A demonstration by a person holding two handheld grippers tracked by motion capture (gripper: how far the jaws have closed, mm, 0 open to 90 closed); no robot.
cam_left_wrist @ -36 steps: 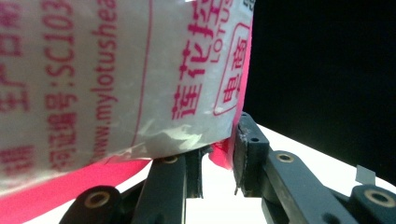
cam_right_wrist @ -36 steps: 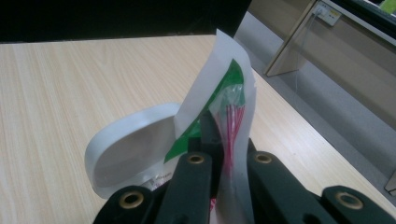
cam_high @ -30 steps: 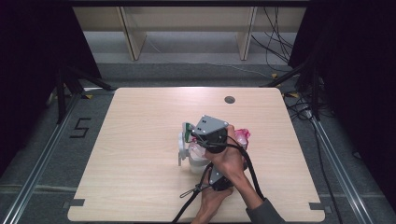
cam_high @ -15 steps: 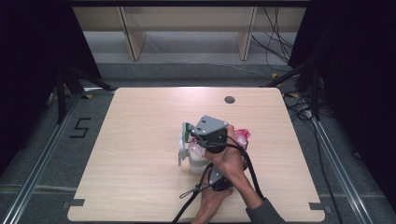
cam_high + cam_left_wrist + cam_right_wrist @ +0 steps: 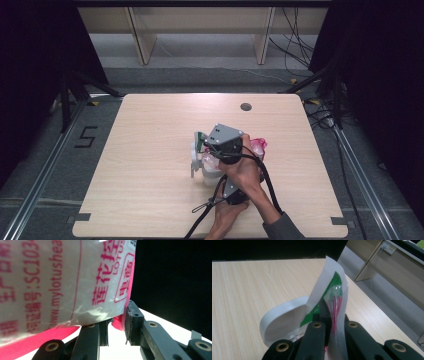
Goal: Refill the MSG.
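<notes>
Both of my grippers have hold of one plastic bag (image 5: 210,162) near the table (image 5: 150,150) middle. My right gripper (image 5: 332,315) is clamped tight on its white and green edge, which stands up between the jaws. My left gripper (image 5: 116,327) pinches the pink printed edge, jaws narrowly parted around it.

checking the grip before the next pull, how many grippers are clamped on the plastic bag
2. The right gripper, jaws shut, pinches the bag's white-and-green edge above the table. The left gripper pinches its pink-printed edge, nearer the person. Contact may be partly hidden.
</notes>
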